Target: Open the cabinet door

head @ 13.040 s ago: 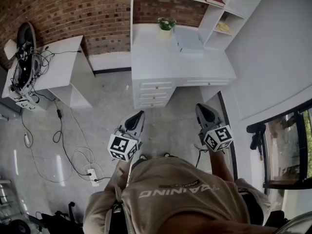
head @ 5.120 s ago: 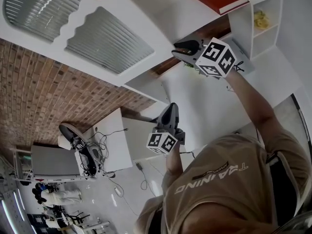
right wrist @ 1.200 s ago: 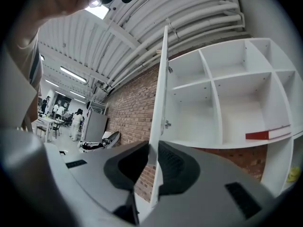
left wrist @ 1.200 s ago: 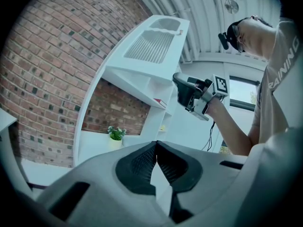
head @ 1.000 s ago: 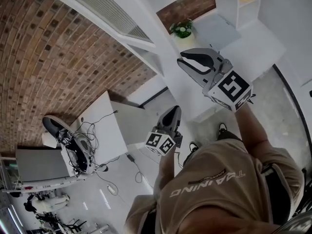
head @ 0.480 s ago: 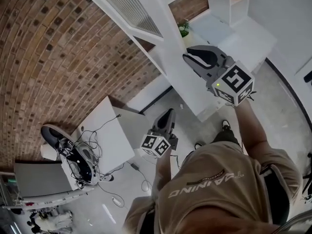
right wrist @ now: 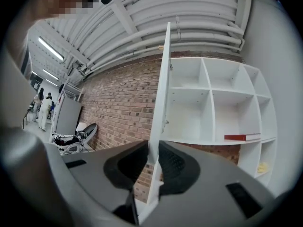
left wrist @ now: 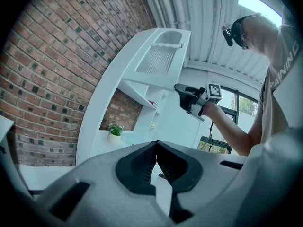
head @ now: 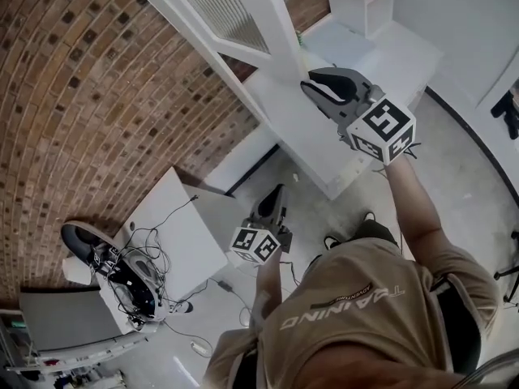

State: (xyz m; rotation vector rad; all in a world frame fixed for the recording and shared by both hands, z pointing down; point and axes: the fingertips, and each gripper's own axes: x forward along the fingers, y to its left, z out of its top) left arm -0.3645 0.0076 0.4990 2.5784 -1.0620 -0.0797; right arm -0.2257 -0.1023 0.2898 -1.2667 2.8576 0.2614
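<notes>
Clamping edge of open cabinet door with right gripper, beside white shelves bearing red book; holding left gripper pinched together, empty, well apart from door.

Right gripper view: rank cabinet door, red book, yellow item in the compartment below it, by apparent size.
1. cabinet door, edge-on but nearest the camera, which inflates it
2. red book
3. yellow item

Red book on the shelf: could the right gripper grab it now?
Probably not yet: the right gripper is clamped on the open door. The book lies on an uncovered shelf, so once the gripper lets go the way looks free.
</notes>
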